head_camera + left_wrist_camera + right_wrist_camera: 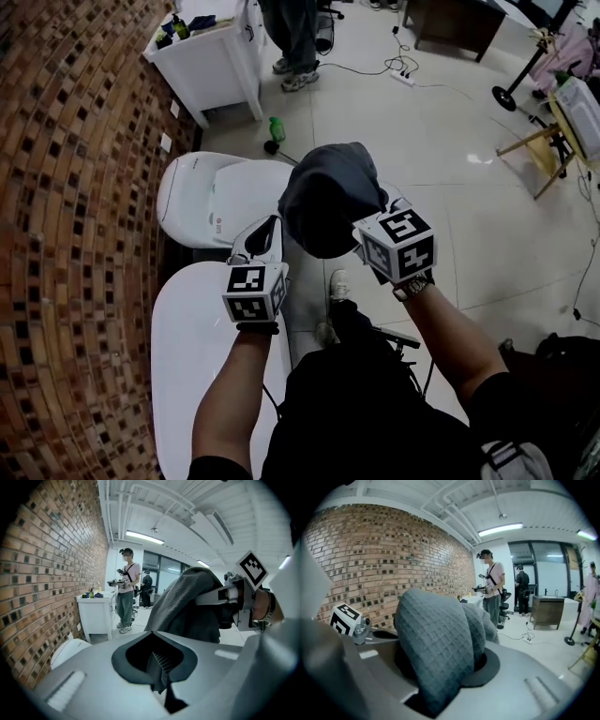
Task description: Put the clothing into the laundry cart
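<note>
A bunched dark grey quilted garment (328, 192) hangs in the air in front of me, and my right gripper (364, 230) is shut on it. In the right gripper view the cloth (440, 644) bulges up between the jaws and hides the fingertips of the right gripper (454, 670). My left gripper (270, 230) sits just left of the garment, apart from it, with its jaws together and nothing in them. In the left gripper view, the left gripper (161, 667) points toward the garment (187, 606). No laundry cart is recognisable in any view.
Two white rounded shells (211, 197) (192, 356) lie below the grippers by the brick wall (75, 234). A white cabinet (211, 61), a standing person (295, 42), a green bottle (277, 128), a power strip (403, 79) and a wooden easel (544, 150) stand further off.
</note>
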Motion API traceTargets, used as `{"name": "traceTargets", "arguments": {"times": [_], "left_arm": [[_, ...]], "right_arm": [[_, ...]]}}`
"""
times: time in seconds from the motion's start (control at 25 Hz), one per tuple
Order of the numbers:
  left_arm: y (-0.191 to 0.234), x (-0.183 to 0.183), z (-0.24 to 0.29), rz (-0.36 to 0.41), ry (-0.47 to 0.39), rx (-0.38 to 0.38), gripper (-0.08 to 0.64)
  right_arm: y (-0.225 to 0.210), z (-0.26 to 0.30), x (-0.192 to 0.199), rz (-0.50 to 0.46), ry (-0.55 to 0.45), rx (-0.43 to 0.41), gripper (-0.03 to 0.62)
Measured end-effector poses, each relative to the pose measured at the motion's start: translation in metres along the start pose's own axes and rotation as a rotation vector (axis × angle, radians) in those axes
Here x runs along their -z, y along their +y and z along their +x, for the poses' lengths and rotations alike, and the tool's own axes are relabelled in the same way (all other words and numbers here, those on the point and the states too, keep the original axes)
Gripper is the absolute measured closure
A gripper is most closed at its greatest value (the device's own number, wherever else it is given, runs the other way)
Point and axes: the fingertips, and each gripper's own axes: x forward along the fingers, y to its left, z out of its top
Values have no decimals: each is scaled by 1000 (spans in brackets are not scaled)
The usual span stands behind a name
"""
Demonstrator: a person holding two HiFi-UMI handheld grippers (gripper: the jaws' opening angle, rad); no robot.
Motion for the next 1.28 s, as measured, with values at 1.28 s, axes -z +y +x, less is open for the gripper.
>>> {"name": "traceTargets", "arguments": {"times": [1.28], "left_arm": [[-595, -112, 25, 282, 54, 796, 557]], "right_arm": [[-180, -579, -30, 170, -213, 650, 451]]}}
